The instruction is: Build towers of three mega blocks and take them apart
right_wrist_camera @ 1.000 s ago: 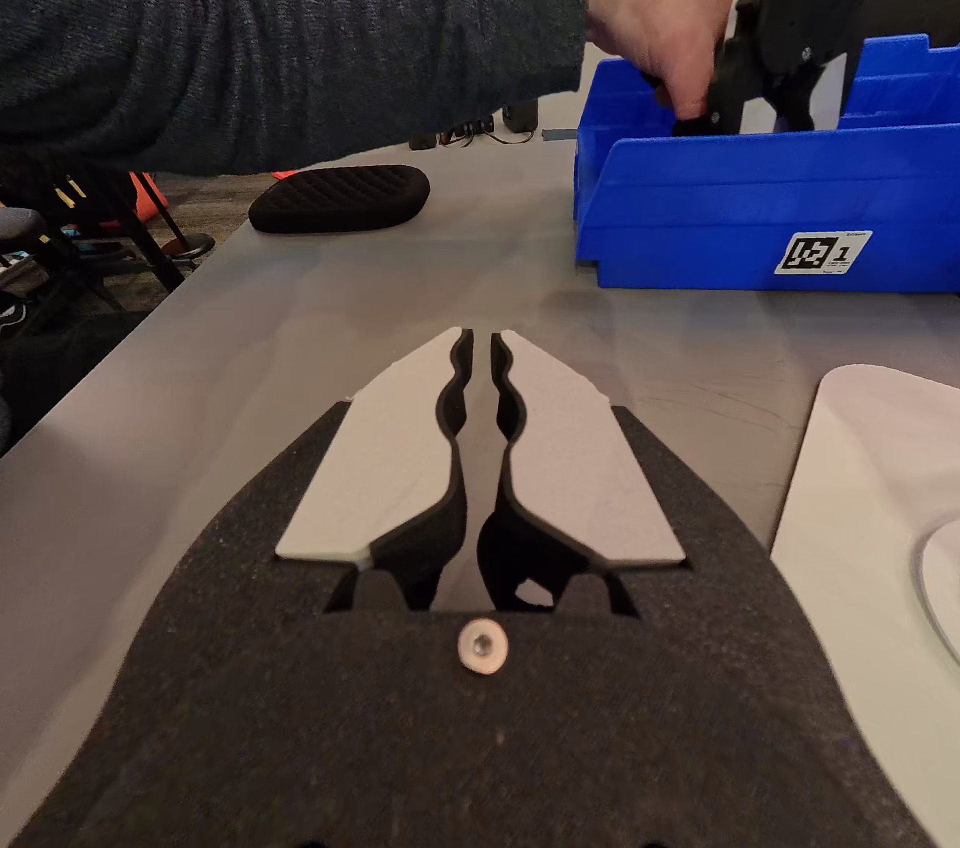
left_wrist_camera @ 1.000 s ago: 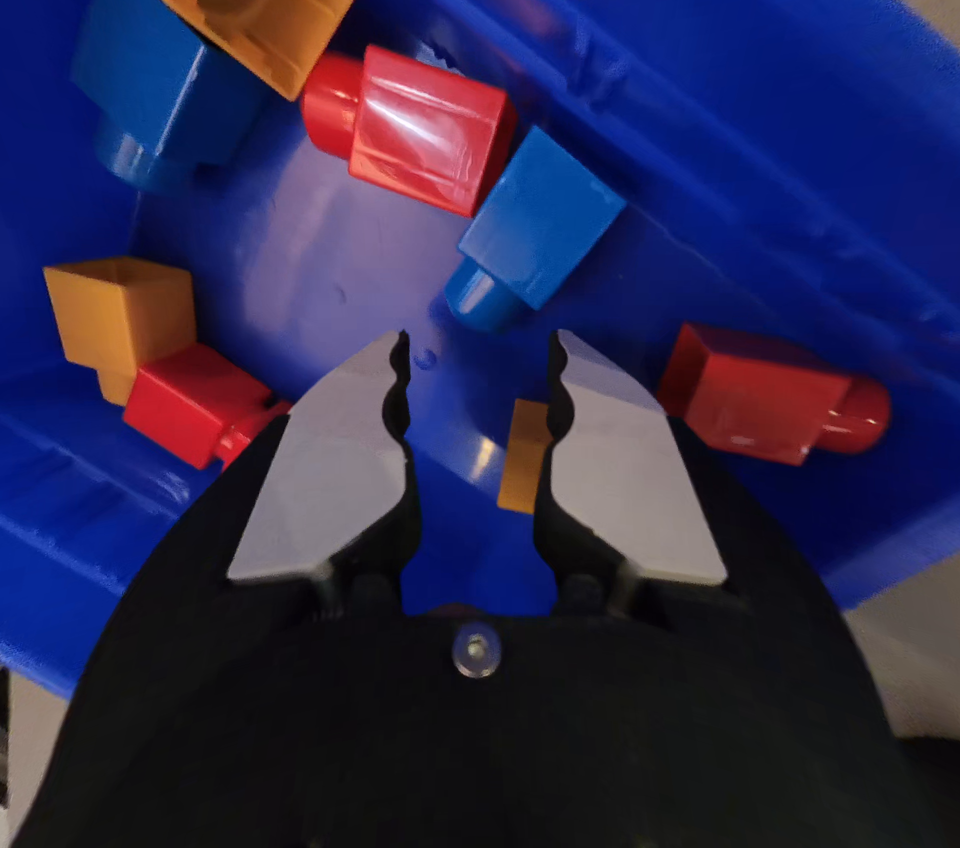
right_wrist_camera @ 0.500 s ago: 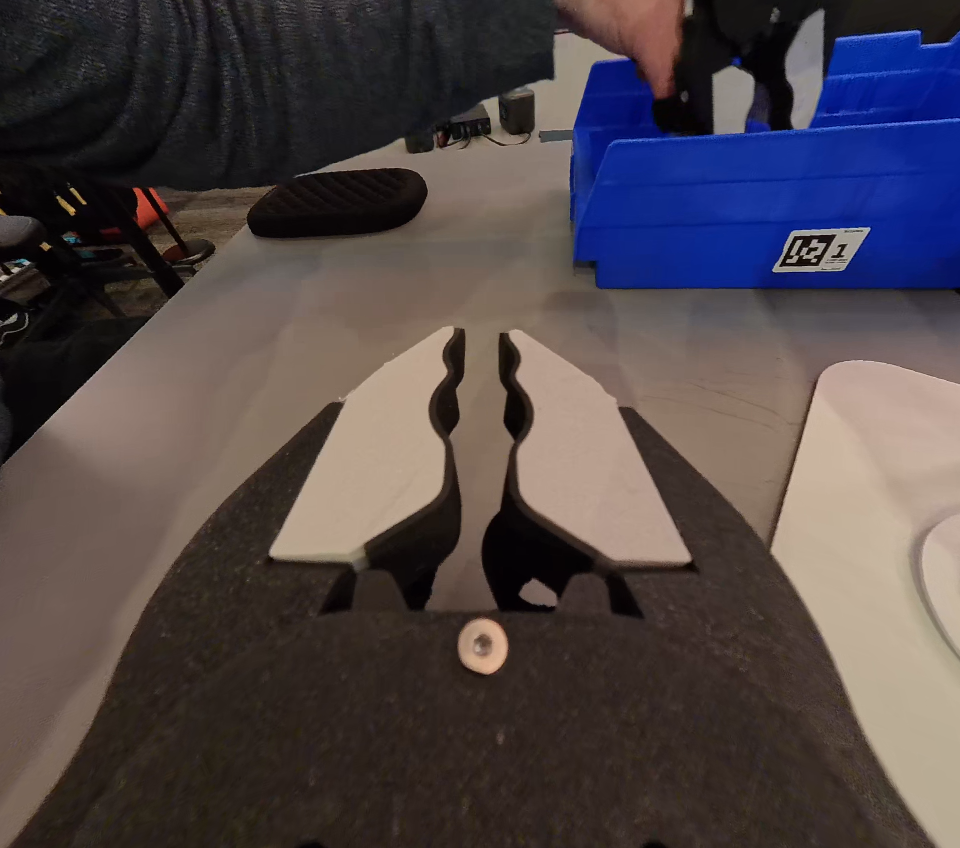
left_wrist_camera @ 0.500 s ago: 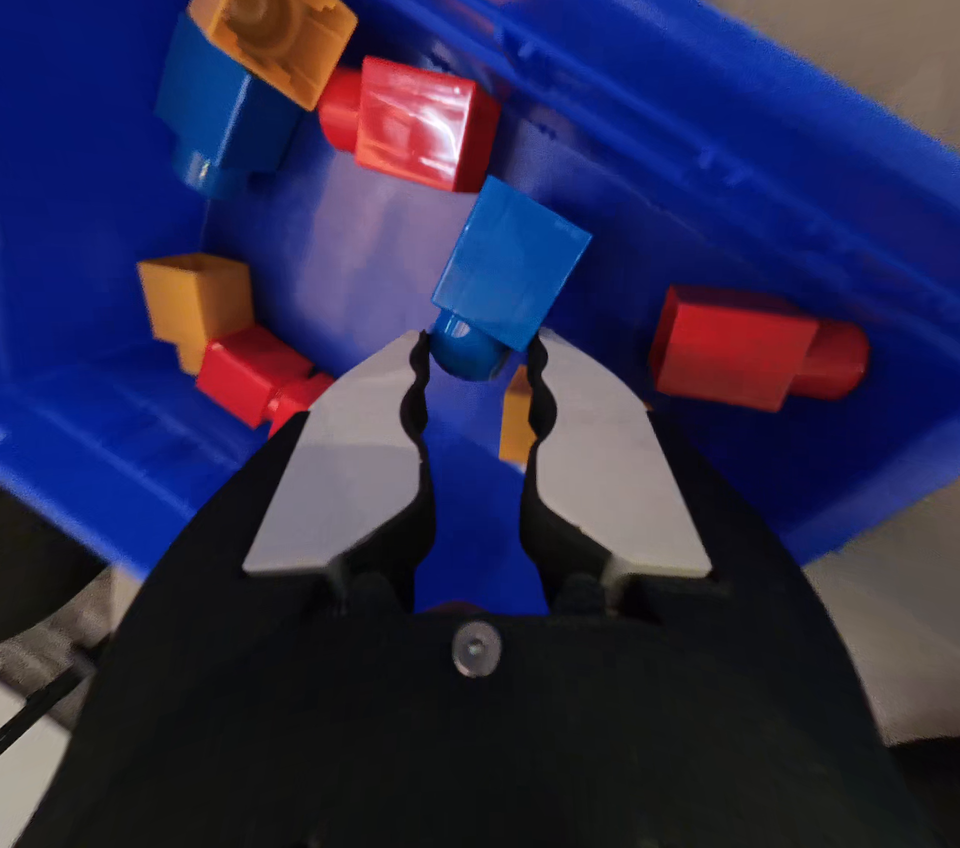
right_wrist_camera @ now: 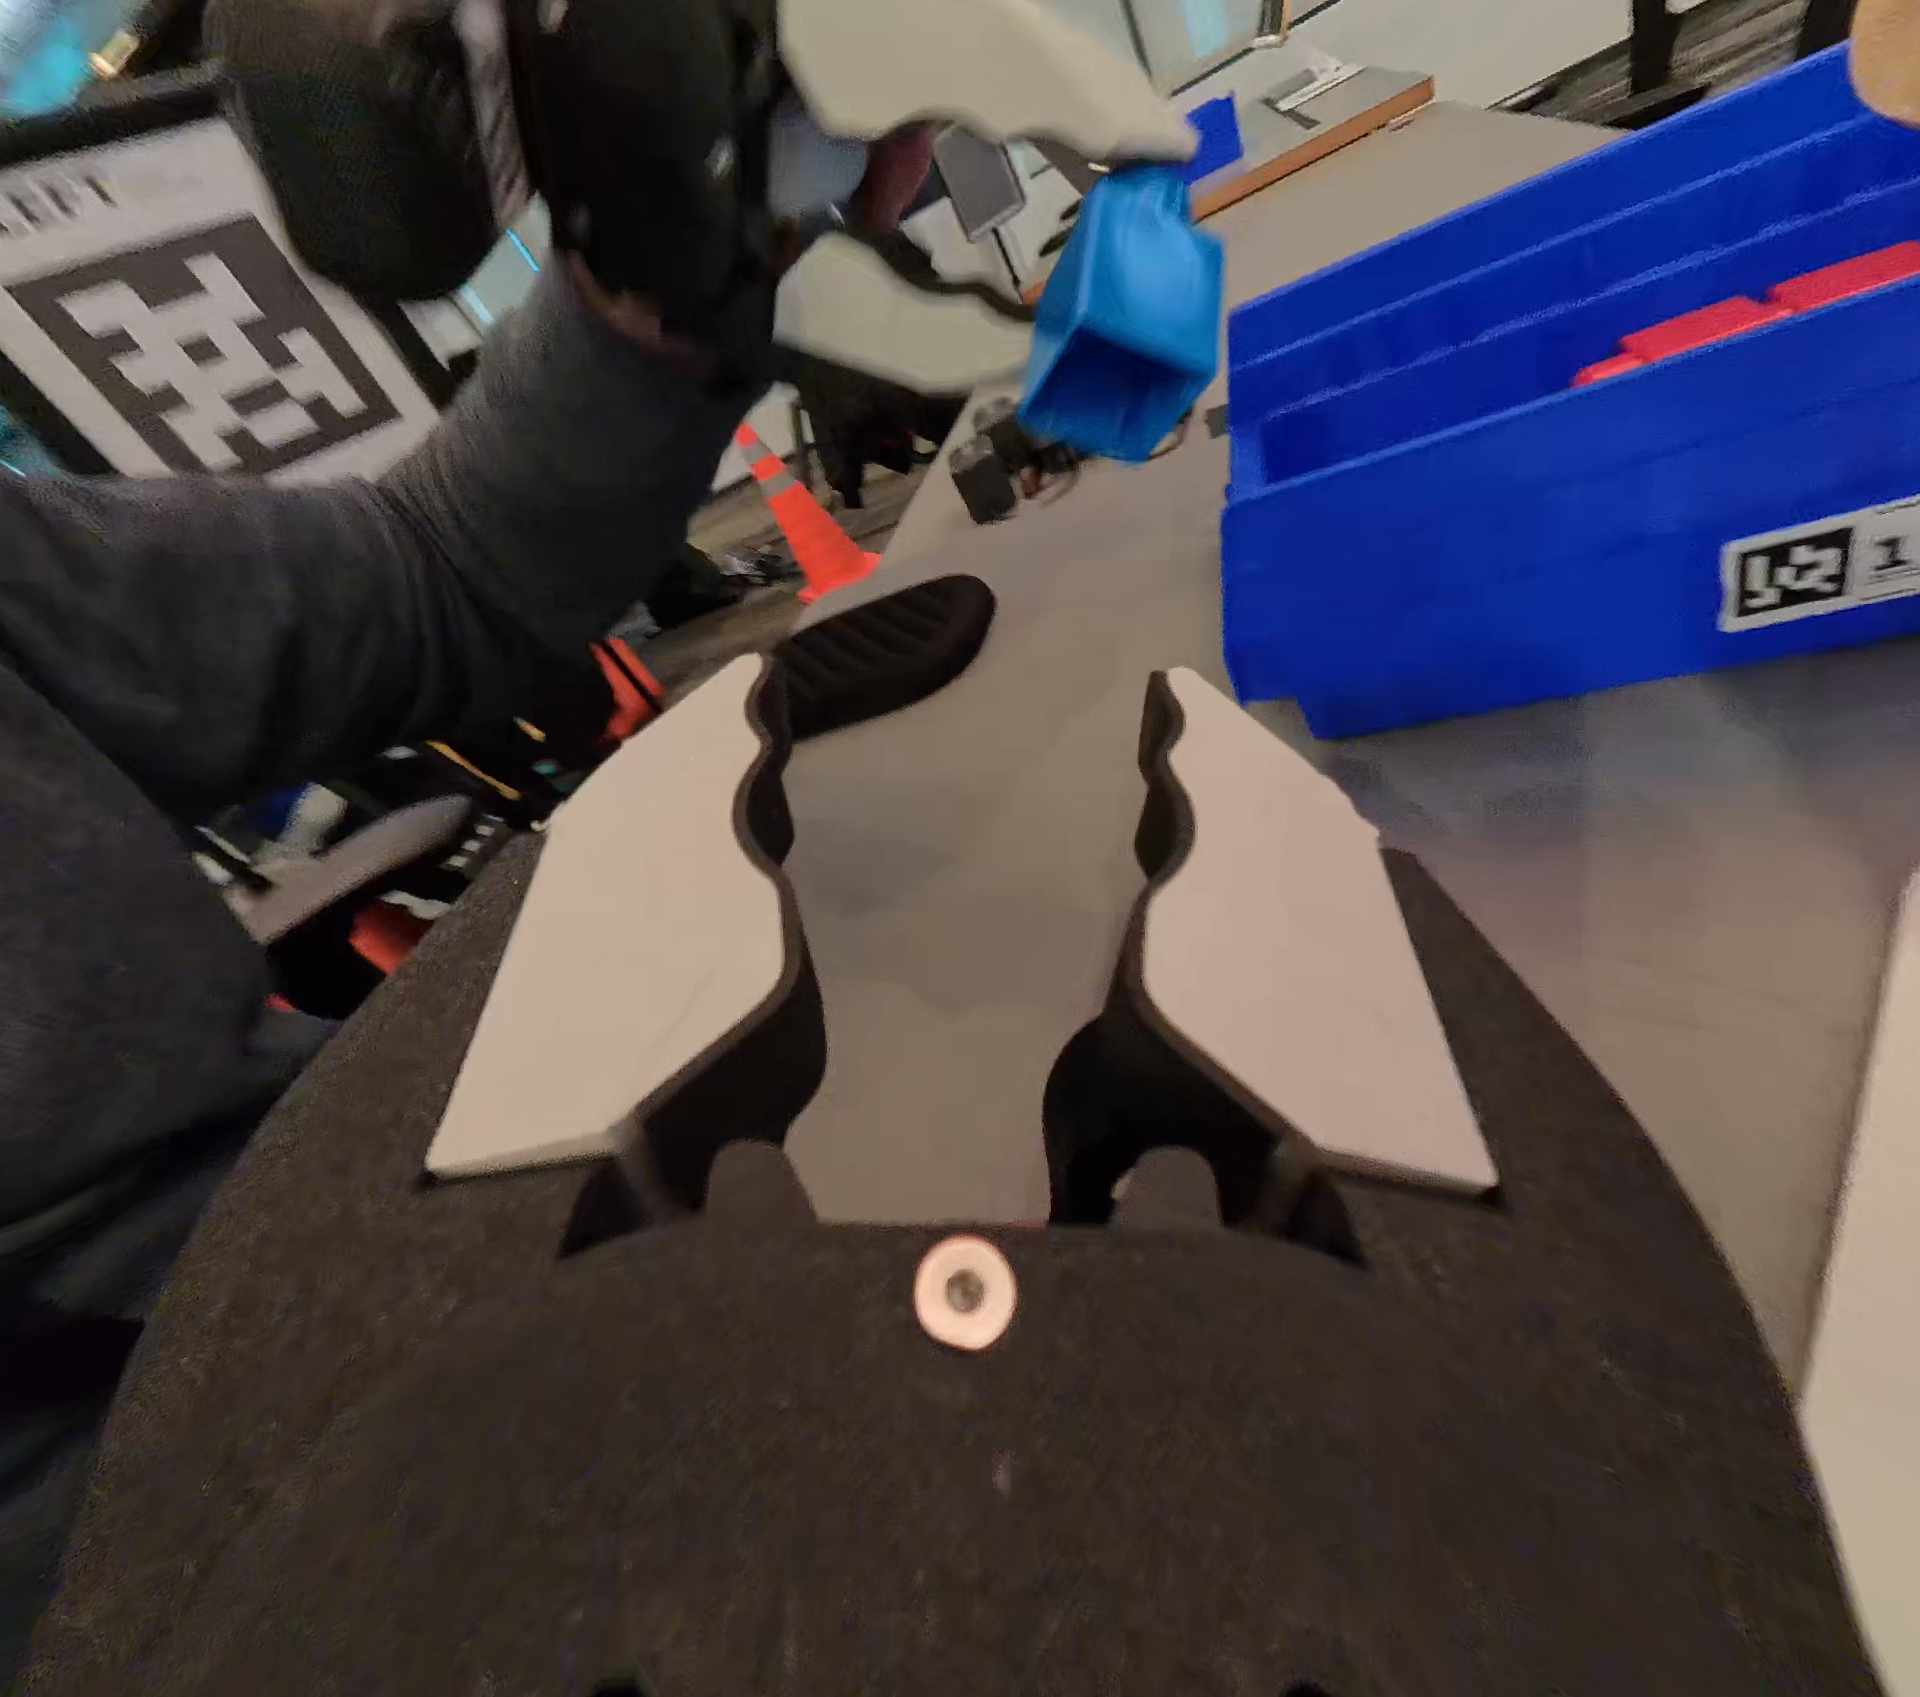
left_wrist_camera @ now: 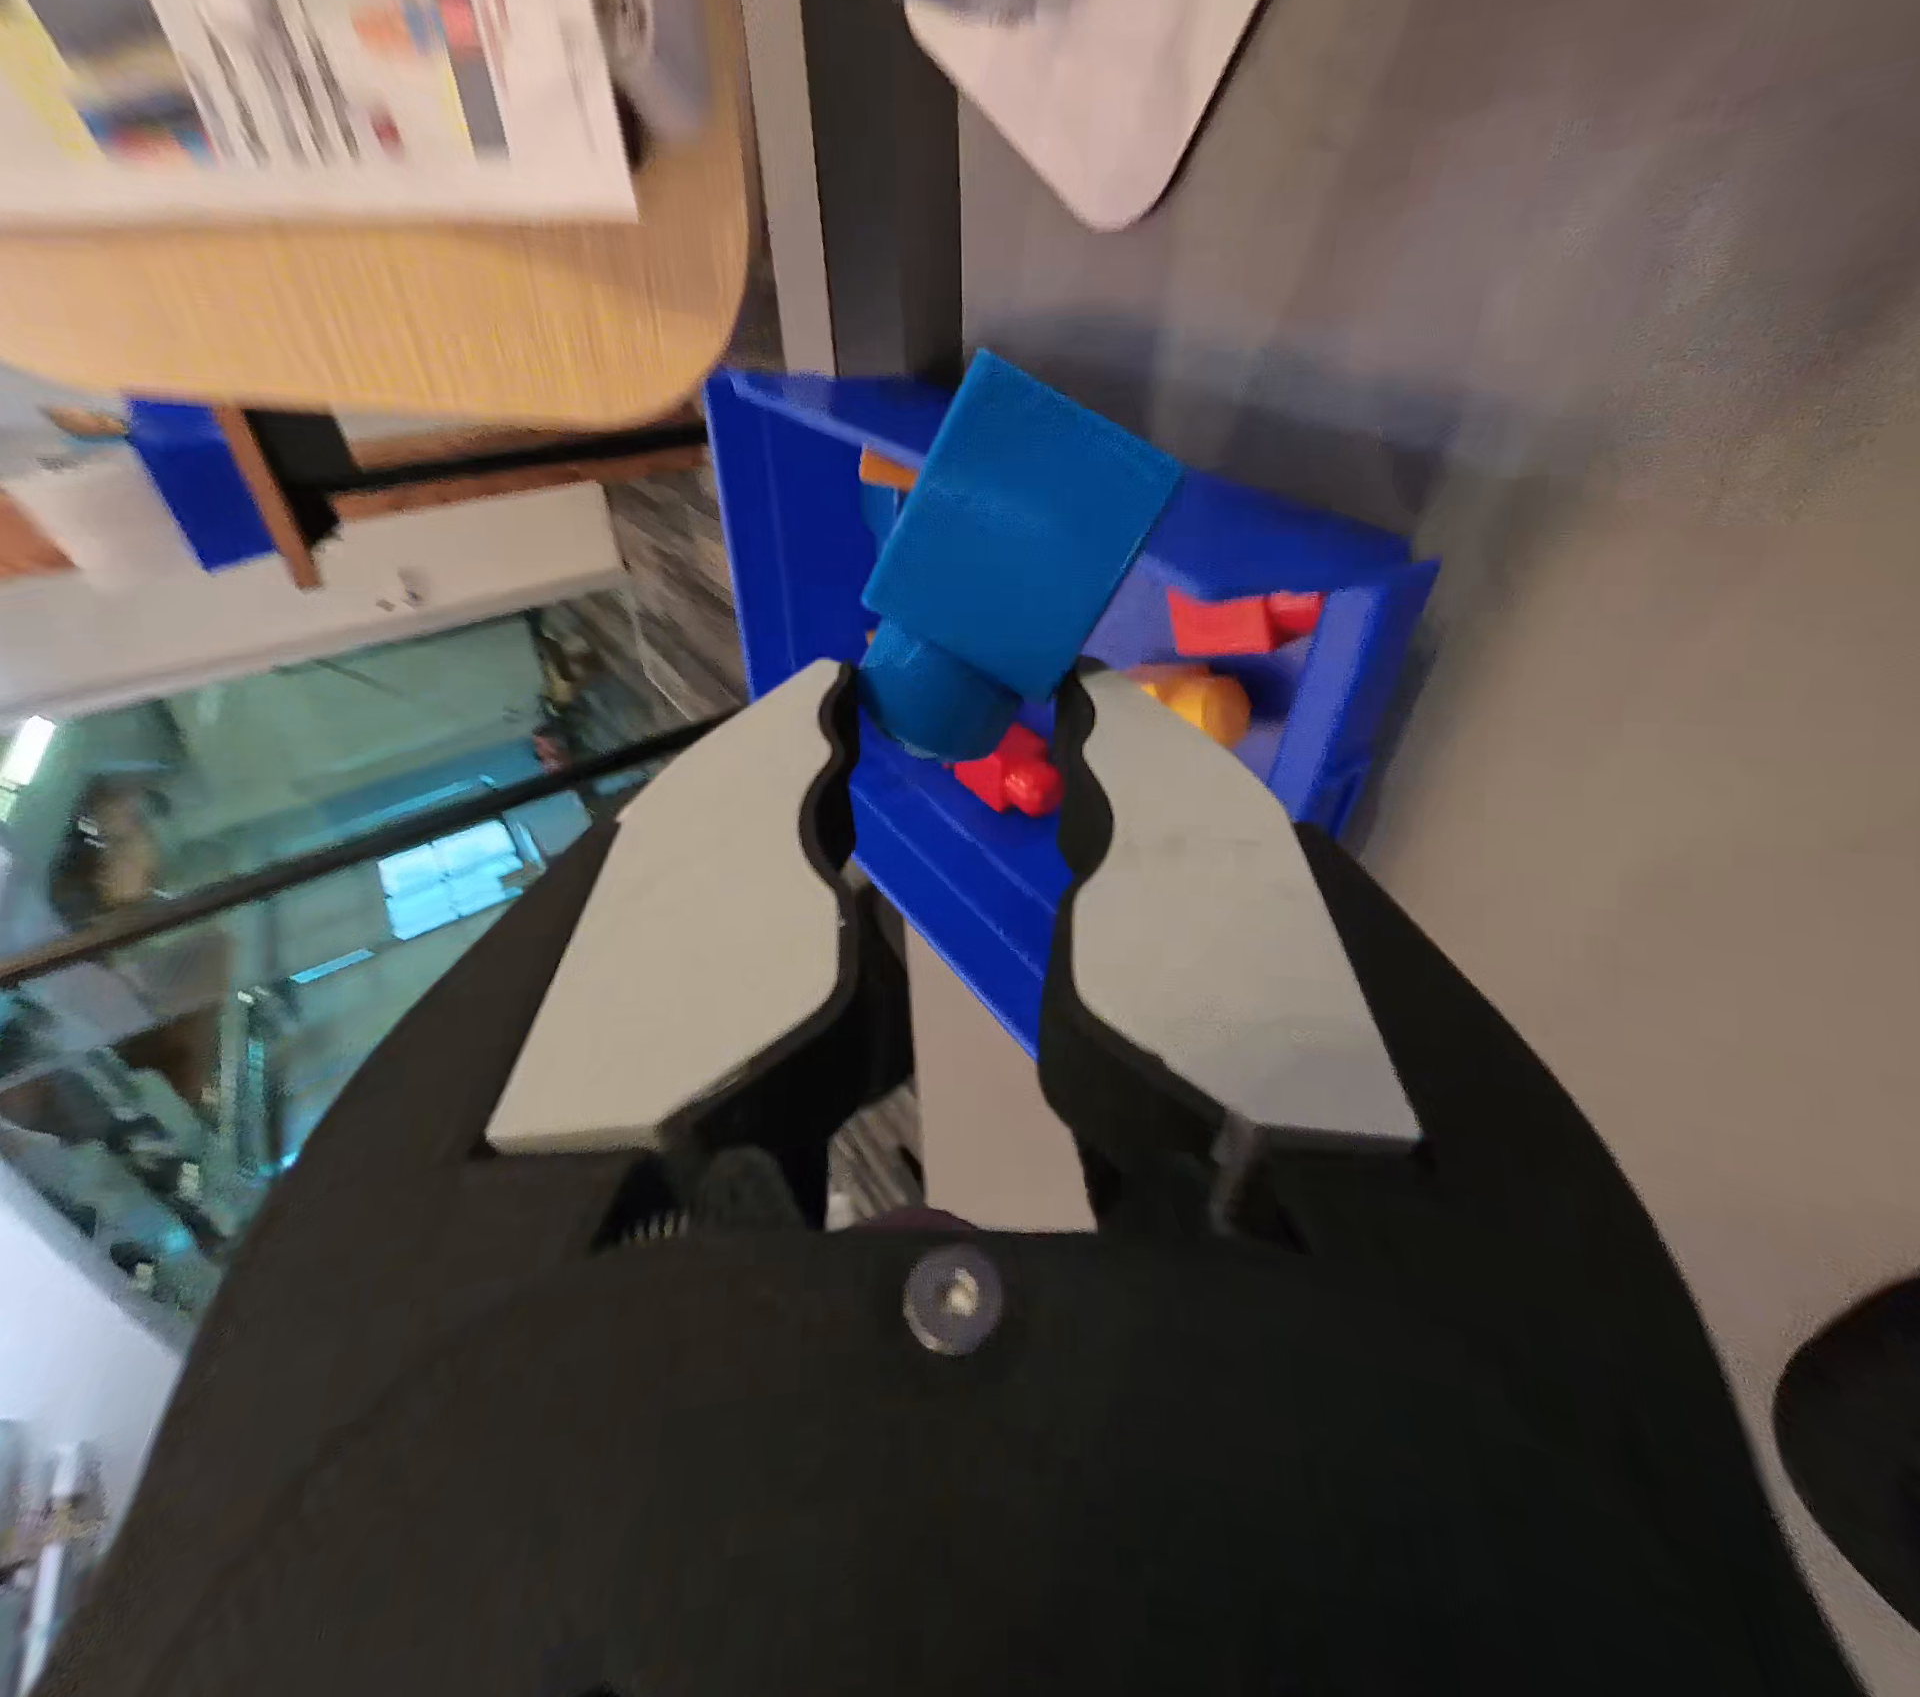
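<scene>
Grey and smooth, the bench (right_wrist_camera: 1558, 868) carries a blue plastic bin (right_wrist_camera: 1507, 587) at the right of the right wrist view, with red blocks (right_wrist_camera: 1714, 328) lying inside it. In the left wrist view the left tool (left_wrist_camera: 956, 712) pinches the round stud of a blue plastic mega block (left_wrist_camera: 1013, 546), which sits at the centre of the frame, lifted clear above the bin (left_wrist_camera: 790, 525); red (left_wrist_camera: 1226, 621) and orange blocks (left_wrist_camera: 1195, 702) show in the bin behind it. From the right wrist view the same block (right_wrist_camera: 1127, 328) hangs in the upper middle, open hollow side facing down and left, beside the bin's left end. The right tool (right_wrist_camera: 961, 712) is spread wide with nothing between its fingers, low over the bench. A black ribbed oval pad (right_wrist_camera: 883, 645) lies on the bench just beyond its fingertips.
</scene>
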`<move>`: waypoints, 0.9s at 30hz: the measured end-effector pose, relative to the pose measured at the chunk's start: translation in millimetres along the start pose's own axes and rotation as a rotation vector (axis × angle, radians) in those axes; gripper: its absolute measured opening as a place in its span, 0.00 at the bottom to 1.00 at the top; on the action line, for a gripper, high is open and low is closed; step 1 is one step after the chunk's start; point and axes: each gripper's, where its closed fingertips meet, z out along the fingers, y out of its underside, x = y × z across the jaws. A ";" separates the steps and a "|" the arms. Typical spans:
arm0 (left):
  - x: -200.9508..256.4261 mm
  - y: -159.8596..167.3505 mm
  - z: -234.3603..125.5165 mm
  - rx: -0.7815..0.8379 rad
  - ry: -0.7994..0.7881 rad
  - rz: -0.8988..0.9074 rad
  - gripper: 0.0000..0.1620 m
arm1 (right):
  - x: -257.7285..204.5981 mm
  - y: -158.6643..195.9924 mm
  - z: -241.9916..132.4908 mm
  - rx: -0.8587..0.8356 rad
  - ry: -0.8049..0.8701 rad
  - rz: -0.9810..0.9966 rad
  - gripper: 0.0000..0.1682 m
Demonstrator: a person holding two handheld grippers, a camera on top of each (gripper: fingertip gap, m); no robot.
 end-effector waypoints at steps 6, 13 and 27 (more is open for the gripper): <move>20.5 -49.1 -14.2 0.003 -0.102 0.203 0.22 | -4.4 -14.8 12.2 -0.045 -0.017 0.048 0.40; 29.3 -75.4 -13.1 -0.009 -0.117 0.339 0.22 | -3.2 1.7 19.0 -0.167 0.029 0.015 0.30; 44.6 -63.8 -24.2 0.001 -0.020 0.200 0.35 | -4.0 14.7 12.9 -0.072 0.014 -0.002 0.22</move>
